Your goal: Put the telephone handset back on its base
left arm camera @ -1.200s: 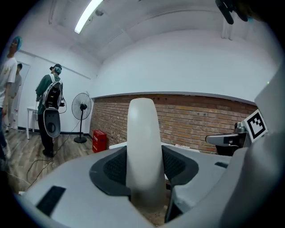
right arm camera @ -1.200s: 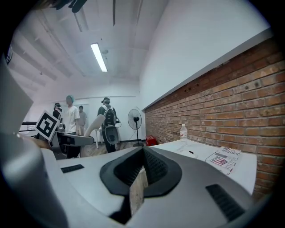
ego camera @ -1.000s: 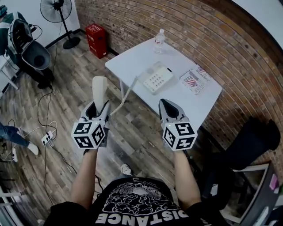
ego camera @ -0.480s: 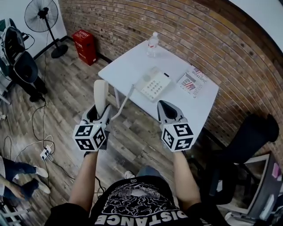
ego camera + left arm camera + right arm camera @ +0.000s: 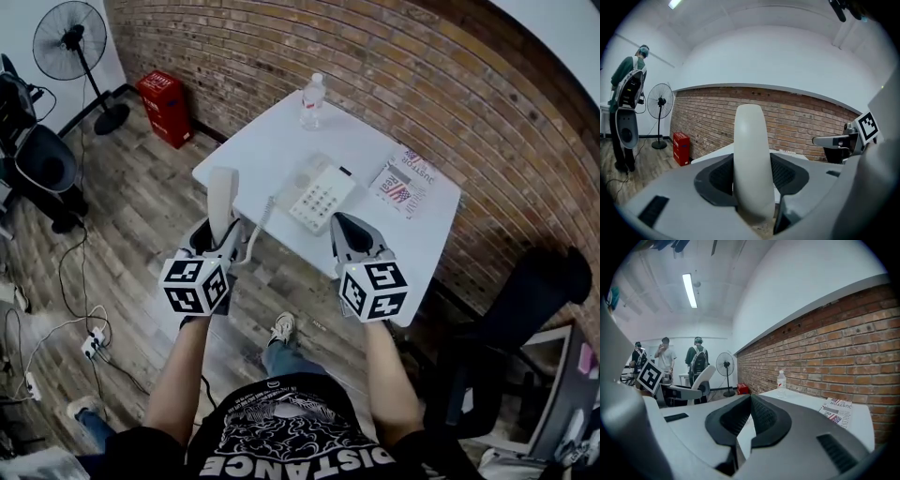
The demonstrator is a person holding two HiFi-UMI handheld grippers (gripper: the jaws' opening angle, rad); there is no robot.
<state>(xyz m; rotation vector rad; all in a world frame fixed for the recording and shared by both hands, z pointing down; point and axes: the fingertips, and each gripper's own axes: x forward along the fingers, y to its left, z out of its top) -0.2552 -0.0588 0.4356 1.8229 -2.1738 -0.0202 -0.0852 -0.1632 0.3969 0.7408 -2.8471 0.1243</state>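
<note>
Left gripper (image 5: 221, 236): jaws pinching the lower end of the white handset (image 5: 750, 150), which stands upright above the floor, just short of the near table (image 5: 272, 141) edge. A coiled cord (image 5: 259, 221) runs from it to the base (image 5: 314, 192) on the table. Right gripper (image 5: 345, 230): jaws pressed together, nothing between them, level with the left and near the table's front edge.

Step in hand, as judged: carrying the handset to the base. To do it well, bring it over the bare strip beside the keys, tip it from upright to flat and in line with that strip, keep the cord slack and off the keys, and let go only once both ends seat.

Writing: the paper (image 5: 836, 408) beside the base is headed roughly "JUSTFOR". The person's shirt (image 5: 281, 441) reads "DISTANCE". No label can be read on the bottle (image 5: 311, 100).
</note>
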